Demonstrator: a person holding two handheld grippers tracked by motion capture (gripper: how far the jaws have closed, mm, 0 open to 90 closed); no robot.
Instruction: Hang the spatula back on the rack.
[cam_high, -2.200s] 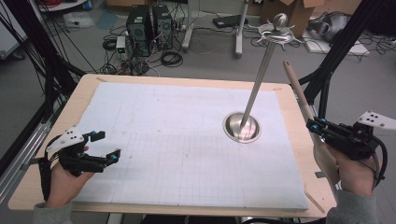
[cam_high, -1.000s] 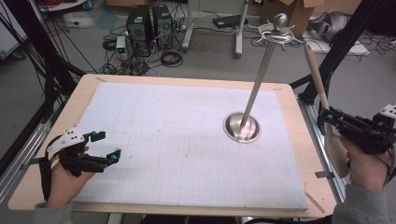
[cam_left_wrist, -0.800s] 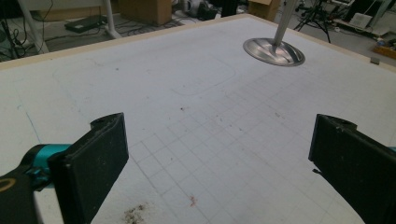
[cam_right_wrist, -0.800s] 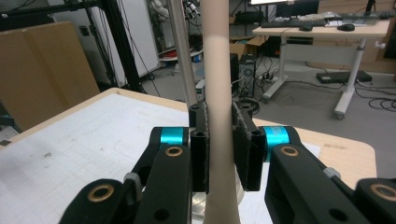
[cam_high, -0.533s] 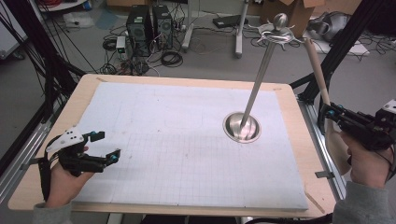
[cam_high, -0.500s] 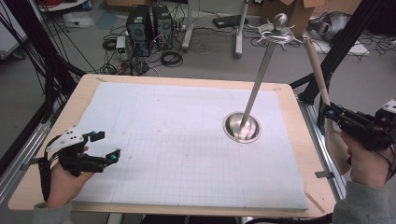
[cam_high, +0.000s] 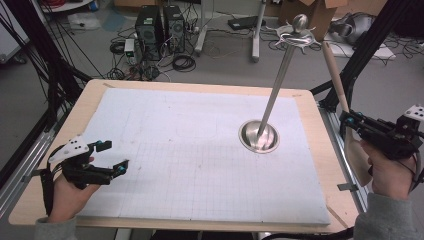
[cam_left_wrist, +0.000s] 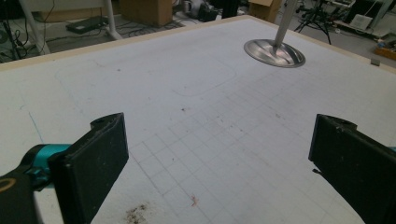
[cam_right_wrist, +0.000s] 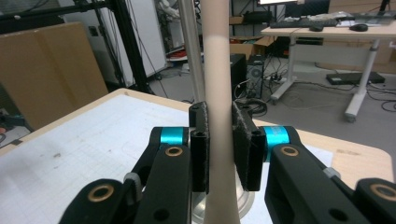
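Gripping a long pale wooden rod (cam_high: 336, 82), the right gripper (cam_high: 350, 120) has its fingers (cam_right_wrist: 201, 144) clamped on the shaft, off the right edge of the bench (cam_high: 320, 125). The rod stands nearly upright, its upper end leaning slightly left toward the crown of hooks atop the metal stand (cam_high: 280, 75), whose round base (cam_high: 258, 136) sits on the white grid mat (cam_high: 200, 150), right of centre. From the right gripper view, the rod (cam_right_wrist: 217, 93) rises straight between the pads, the stand's pole just behind it.

Over at the near left, the left gripper (cam_high: 107, 157) hovers low above the mat, fingers (cam_left_wrist: 95, 154) wide apart, nothing between them.

Progress? The rod is picked up and raised; it's apart from the stand, so whatever placing is meant looks still ahead.

Against the earliest frame, the right hand has shifted out to the right, and the rod has tipped from a strong left lean to almost vertical. The left hand and the stand haven't budged.
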